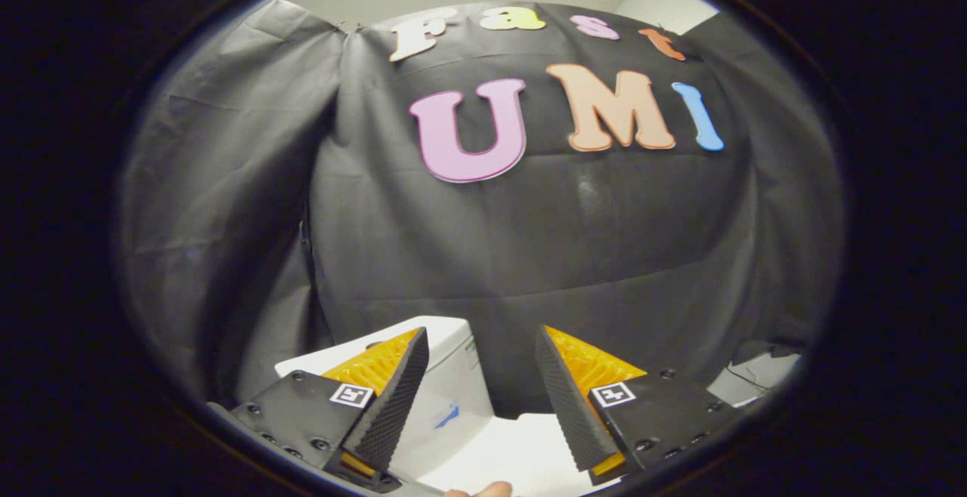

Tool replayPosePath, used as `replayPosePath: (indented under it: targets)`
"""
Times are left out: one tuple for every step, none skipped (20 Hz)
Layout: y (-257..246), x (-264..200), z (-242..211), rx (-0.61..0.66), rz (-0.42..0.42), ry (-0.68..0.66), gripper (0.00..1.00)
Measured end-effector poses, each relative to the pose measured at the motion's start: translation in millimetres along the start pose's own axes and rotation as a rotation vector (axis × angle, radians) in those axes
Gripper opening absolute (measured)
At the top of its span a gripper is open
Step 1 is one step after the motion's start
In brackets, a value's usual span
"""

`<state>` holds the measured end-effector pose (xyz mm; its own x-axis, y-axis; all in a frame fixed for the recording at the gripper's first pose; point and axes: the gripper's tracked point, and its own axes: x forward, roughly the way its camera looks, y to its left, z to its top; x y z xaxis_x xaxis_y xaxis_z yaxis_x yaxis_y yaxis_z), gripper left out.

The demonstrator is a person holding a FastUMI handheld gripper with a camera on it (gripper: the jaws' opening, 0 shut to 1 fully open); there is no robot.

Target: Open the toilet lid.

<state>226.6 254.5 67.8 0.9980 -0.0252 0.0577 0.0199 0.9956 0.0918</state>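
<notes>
**Claw spread above toilet**

Claw [482, 391] is spread wide, nothing btw its fingers [393, 399]; white toilet tank [453, 376] is just ahead, partly behind left finger; white toilet lid [514, 452] lies below, btw the fingers; fingertip [483, 490] near it.

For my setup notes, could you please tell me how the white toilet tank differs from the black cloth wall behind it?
The toilet tank is white, hard and boxy; the cloth wall is black, soft and creased. The tank sits low, just beyond the open claw, partly behind its left finger; the wall rises far above both fingers. Both stand upright.
</notes>
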Motion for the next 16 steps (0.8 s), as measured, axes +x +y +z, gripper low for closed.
replayPosePath:
  targets:
    - [-12.3,-4.4,3.0,0.004,-0.008,-0.006,0.89]
    - [-29.3,-8.7,7.3,0.008,-0.025,-0.017,0.89]
    - [-50.1,-13.8,12.3,0.014,-0.049,-0.029,0.89]
    - [-70.5,-20.4,17.6,0.025,-0.073,-0.043,0.89]
    - [-91.6,-28.8,22.6,0.035,-0.099,-0.059,0.89]
    - [-115.0,-37.8,27.7,0.041,-0.134,-0.077,0.89]
    - [-140.0,-47.6,30.5,0.043,-0.172,-0.089,0.89]
    - [-164.5,-59.2,33.2,0.044,-0.211,-0.096,0.88]
    - [-189.3,-71.0,32.7,0.042,-0.250,-0.096,0.88]
    - [-211.7,-83.9,32.0,0.039,-0.286,-0.093,0.88]
    - [-234.5,-96.6,30.2,0.033,-0.321,-0.089,0.88]
    - [-255.1,-109.8,29.7,0.028,-0.360,-0.082,0.87]
    - [-274.4,-123.4,27.6,0.024,-0.391,-0.079,0.87]
    - [-288.7,-136.3,27.5,0.017,-0.414,-0.079,0.87]
    - [-302.6,-148.1,25.9,0.014,-0.432,-0.079,0.86]
    - [-312.6,-157.6,25.5,0.011,-0.441,-0.078,0.86]
